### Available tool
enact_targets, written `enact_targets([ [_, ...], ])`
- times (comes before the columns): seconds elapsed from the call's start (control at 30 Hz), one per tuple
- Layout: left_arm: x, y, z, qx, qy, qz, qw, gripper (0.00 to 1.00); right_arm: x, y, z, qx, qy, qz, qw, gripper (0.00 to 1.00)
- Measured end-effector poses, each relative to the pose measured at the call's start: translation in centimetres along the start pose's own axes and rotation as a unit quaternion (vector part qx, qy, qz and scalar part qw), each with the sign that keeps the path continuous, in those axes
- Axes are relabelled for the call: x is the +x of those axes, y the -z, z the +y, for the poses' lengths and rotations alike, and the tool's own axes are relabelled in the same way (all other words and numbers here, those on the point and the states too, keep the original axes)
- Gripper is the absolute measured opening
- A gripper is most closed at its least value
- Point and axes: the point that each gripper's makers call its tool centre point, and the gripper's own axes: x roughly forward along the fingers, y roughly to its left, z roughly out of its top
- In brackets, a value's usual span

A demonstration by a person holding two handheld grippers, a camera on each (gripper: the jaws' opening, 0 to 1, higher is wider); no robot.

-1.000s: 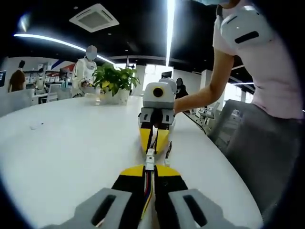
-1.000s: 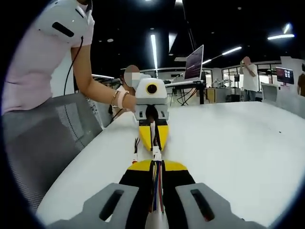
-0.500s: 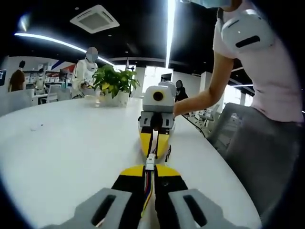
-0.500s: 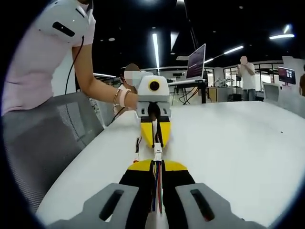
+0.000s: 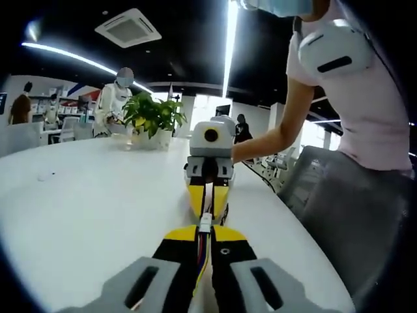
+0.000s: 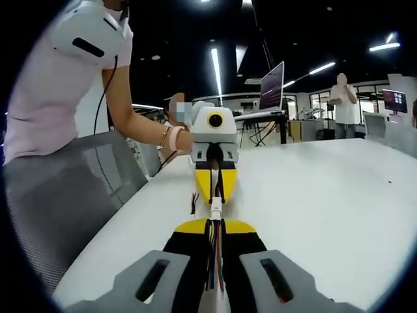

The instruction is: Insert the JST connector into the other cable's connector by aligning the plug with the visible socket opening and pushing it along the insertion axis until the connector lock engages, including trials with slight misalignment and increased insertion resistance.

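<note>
Connectors now touch (both jaws clamped).

Bare table beside facing claws

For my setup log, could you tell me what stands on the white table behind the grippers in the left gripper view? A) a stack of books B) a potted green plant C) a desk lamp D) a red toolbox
B: a potted green plant stands on the far part of the white table, beyond the right gripper.
</note>
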Motion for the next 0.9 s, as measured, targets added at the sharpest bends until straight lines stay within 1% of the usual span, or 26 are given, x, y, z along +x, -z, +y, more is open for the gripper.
enact_targets([
  [0.07, -0.01, 0.15, 0.04, 0.003, 0.001, 0.004, 1.0000, 0.01, 0.05, 0.12, 0.06, -0.002, -0.002, 0.004, 1.0000, 0.03],
  [0.13, -0.08, 0.04, 0.06, -0.001, 0.002, 0.000, 1.0000, 0.01, 0.02, 0.04, 0.11, 0.003, -0.003, 0.001, 1.0000, 0.03],
  [0.2, -0.18, -0.17, 0.25, -0.015, 0.000, -0.011, 0.9998, 0.01, -0.05, -0.12, 0.01, 0.014, -0.001, -0.004, 0.9999, 0.03],
  [0.23, -0.20, -0.11, 0.36, -0.015, 0.001, -0.013, 0.9998, 0.01, -0.11, -0.25, -0.03, 0.024, -0.001, -0.007, 0.9997, 0.03],
  [0.3, -0.13, -0.14, 0.36, -0.014, 0.002, -0.014, 0.9998, 0.01, -0.12, -0.14, -0.07, 0.020, 0.001, -0.004, 0.9998, 0.03],
  [0.37, 0.13, -0.34, 0.17, -0.018, 0.012, -0.022, 0.9995, 0.00, 0.02, -0.20, 0.07, 0.021, -0.002, -0.004, 0.9998, 0.03],
  [0.4, 0.24, -0.27, 0.25, -0.016, 0.012, -0.021, 0.9996, 0.00, 0.03, -0.28, 0.07, 0.017, -0.003, -0.006, 0.9998, 0.02],
  [0.43, 0.35, -0.05, 0.37, -0.013, 0.009, -0.016, 0.9997, 0.00, -0.03, 0.02, -0.03, 0.017, 0.000, 0.001, 0.9999, 0.02],
  [0.57, 0.32, -0.04, 0.35, -0.014, 0.012, -0.019, 0.9996, 0.00, -0.08, 0.02, 0.03, 0.021, -0.002, -0.001, 0.9998, 0.02],
  [0.73, 0.30, -0.45, 0.45, -0.018, 0.012, -0.031, 0.9993, 0.00, -0.19, -0.44, -0.11, 0.030, -0.002, -0.013, 0.9995, 0.02],
  [0.9, 0.56, -0.27, 0.24, -0.019, 0.016, -0.030, 0.9992, 0.00, -0.19, -0.23, 0.07, 0.030, -0.005, -0.006, 0.9995, 0.02],
])
